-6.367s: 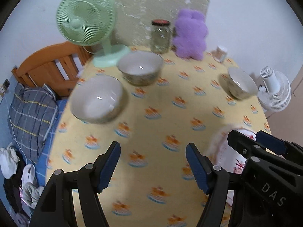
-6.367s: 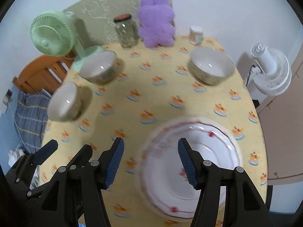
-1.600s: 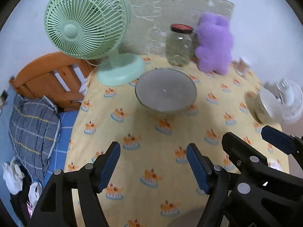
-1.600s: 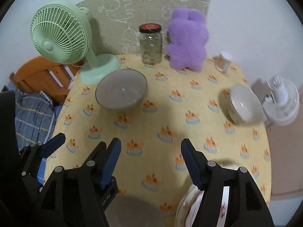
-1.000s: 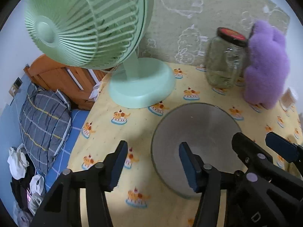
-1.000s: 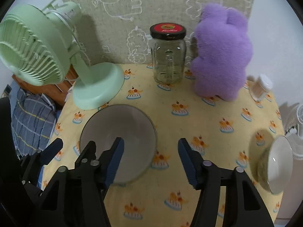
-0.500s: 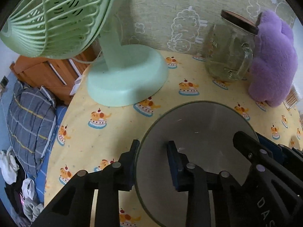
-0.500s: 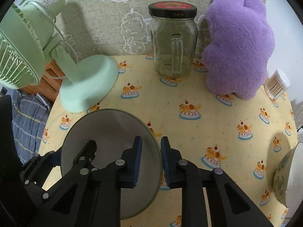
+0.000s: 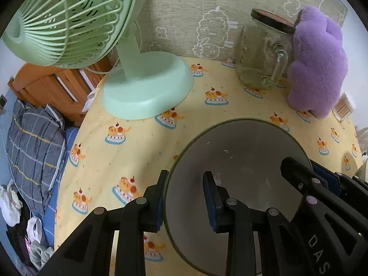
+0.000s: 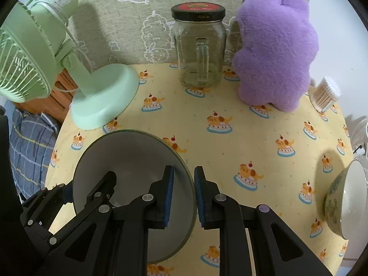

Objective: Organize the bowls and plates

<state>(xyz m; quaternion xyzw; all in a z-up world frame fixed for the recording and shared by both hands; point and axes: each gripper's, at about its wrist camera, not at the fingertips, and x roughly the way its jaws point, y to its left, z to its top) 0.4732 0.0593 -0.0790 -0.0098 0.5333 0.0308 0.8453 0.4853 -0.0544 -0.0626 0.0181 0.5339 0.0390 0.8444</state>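
Bowl [image 9: 241,161] rim pinched by both grippers' fingers [image 10: 169,193], its near edge cut off

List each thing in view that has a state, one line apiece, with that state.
Big bowl: upright on the tablecloth, gripped at both sides of its rim.
Left gripper: shut on the bowl's left rim.
Right gripper: shut on the bowl's right rim.
Jar: upright, lid on, looks empty.
Small bowl: upright, untouched.
Green fan: standing.

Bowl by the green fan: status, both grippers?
Left gripper and right gripper each shut on opposite rims of the grey bowl. Bowl on the table. Green fan close behind; second bowl far right.
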